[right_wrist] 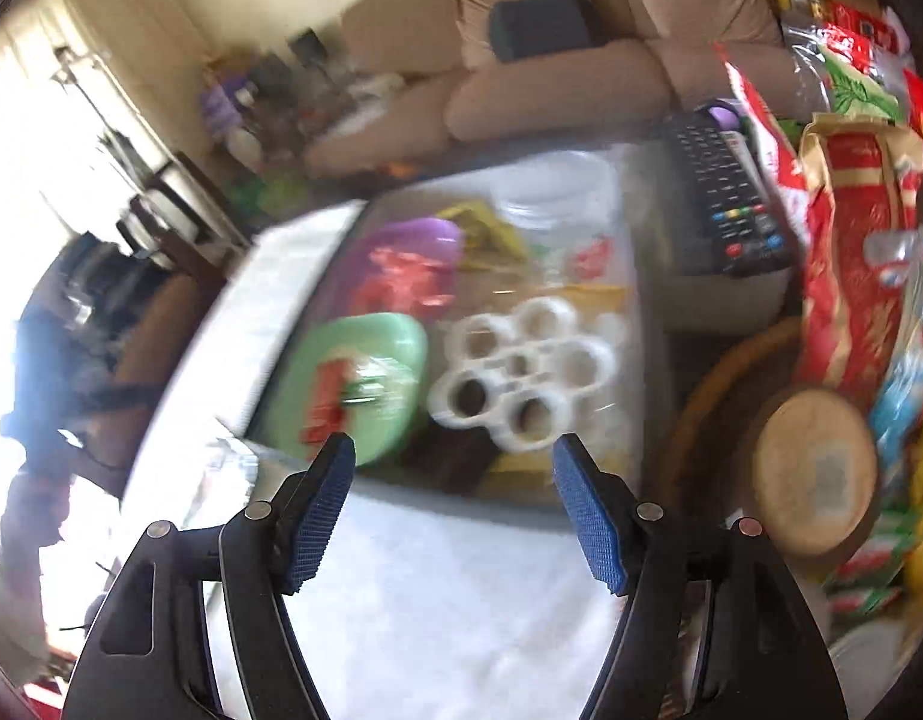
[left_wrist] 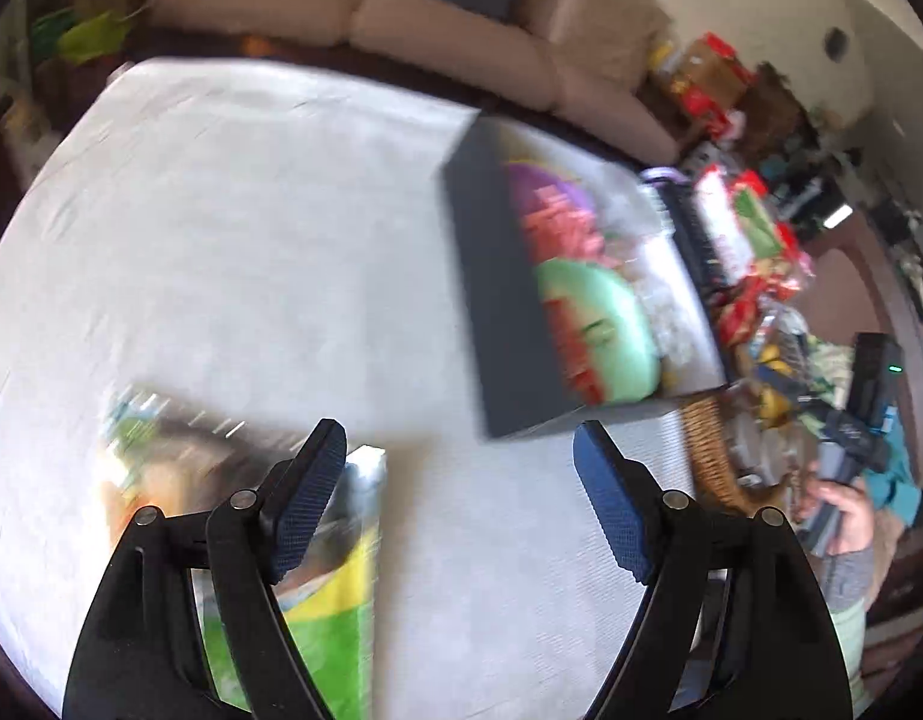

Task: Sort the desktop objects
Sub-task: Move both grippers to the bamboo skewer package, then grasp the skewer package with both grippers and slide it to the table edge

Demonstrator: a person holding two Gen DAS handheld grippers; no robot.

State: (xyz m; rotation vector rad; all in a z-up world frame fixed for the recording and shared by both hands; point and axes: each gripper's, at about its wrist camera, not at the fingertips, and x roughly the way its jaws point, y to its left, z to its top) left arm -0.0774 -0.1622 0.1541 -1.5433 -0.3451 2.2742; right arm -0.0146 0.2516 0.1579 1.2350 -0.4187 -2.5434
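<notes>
Both of your grippers are wide apart and hold nothing: the left gripper (left_wrist: 459, 462) hangs over the white cloth (left_wrist: 233, 228) on the table, and the right gripper (right_wrist: 454, 471) hangs just in front of the dark box (left_wrist: 497, 276). Both pictures are smeared, which likely means fast motion, so here is what could go wrong. If you swing the left one down this fast, its finger (left_wrist: 308, 498) could bump the shiny packet (left_wrist: 335, 588) and shove it along the cloth, or pinch only the thin edge so it slips out. The packet lies flat on the cloth, low and to the left, and part of it sits under that finger. It looks green and yellow with a silvery end, thin and slick, so I think it would bend and slide easily. The box stands well apart from it, at the right side of the cloth. Inside the box you can see a green plate (right_wrist: 347, 384), a purple bowl (right_wrist: 413, 240), and a white ring holder (right_wrist: 521, 372) with round holes. The box looks quite full, so anything dropped in carelessly might land on top and tip out. The right gripper is close to the box's near wall and could knock it toward the wicker basket (right_wrist: 713, 396) beside it. Slow down first.
</notes>
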